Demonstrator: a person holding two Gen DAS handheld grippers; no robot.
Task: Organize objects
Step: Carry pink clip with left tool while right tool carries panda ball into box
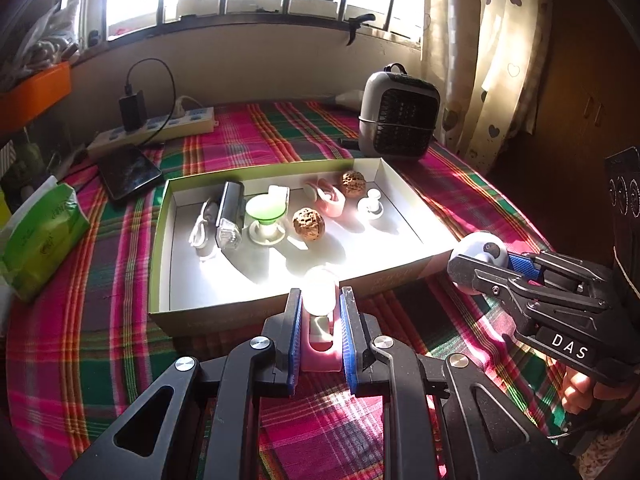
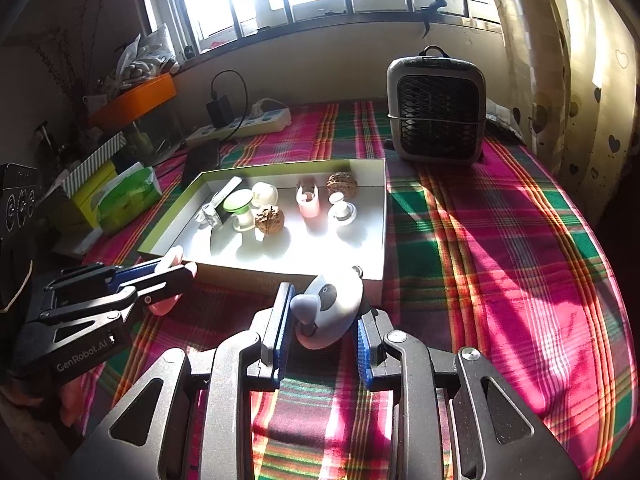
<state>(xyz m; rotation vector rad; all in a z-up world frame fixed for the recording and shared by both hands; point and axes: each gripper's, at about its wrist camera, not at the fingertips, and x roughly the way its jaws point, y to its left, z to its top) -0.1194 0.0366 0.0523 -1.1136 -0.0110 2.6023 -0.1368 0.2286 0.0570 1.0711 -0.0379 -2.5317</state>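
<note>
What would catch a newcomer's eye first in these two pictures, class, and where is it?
First, the sunlit shallow box in the middle of the plaid cloth, with two walnuts among small trinkets inside. Next, at its near edge, the left gripper clamps a glowing pink object, and the right gripper clamps a grey-and-white rounded toy.

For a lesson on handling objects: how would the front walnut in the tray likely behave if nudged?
The front walnut looks rounded, so it would probably roll across the smooth tray floor. Its ridged shell suggests decent grip and stiffness.
</note>
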